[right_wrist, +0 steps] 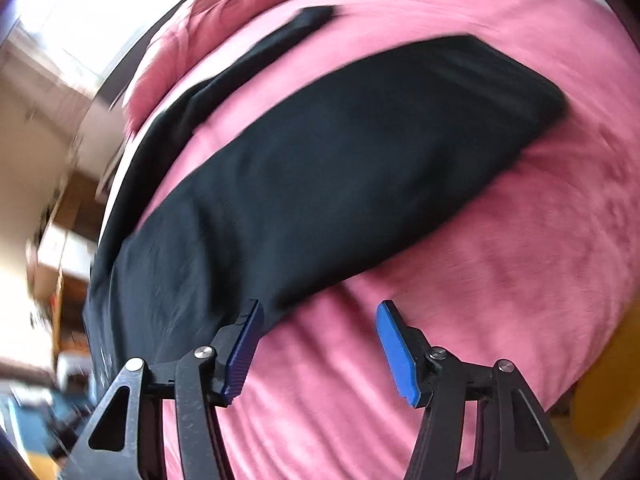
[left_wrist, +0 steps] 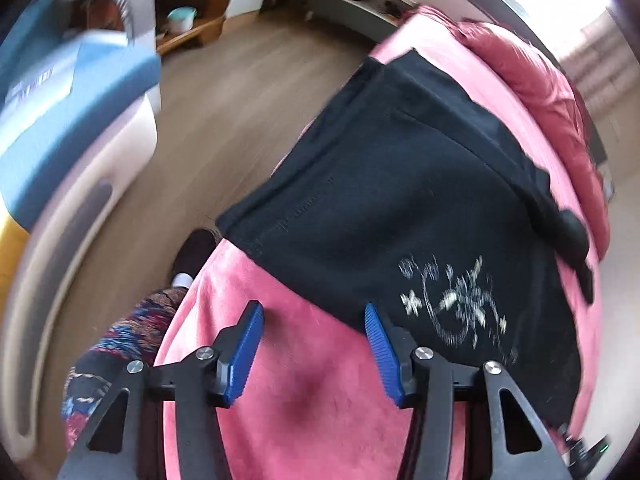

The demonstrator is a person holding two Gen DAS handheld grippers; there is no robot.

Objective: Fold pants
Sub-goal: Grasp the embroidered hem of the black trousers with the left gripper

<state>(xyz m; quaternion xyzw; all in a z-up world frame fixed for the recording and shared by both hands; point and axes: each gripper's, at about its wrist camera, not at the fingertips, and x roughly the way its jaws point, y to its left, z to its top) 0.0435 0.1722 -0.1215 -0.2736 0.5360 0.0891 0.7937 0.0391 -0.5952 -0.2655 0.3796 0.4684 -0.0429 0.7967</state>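
Note:
Black pants (left_wrist: 392, 184) lie spread on a pink blanket (left_wrist: 288, 380) over a bed. A white embroidered pattern (left_wrist: 452, 304) marks the part nearest my left gripper. My left gripper (left_wrist: 314, 310) is open and empty, above the blanket just short of the pants' near edge. In the right wrist view the pants (right_wrist: 328, 168) stretch diagonally, one leg long and flat, the other leg (right_wrist: 224, 80) running off behind it. My right gripper (right_wrist: 318, 308) is open and empty beside the near edge of the pants.
The bed's edge drops to a wooden floor (left_wrist: 224, 120) at left. A blue and white bed frame (left_wrist: 72, 92) stands across the floor. The person's patterned trouser leg (left_wrist: 120, 340) and shoe (left_wrist: 196, 252) are beside the bed. A crumpled red quilt (left_wrist: 536, 80) lies beyond the pants.

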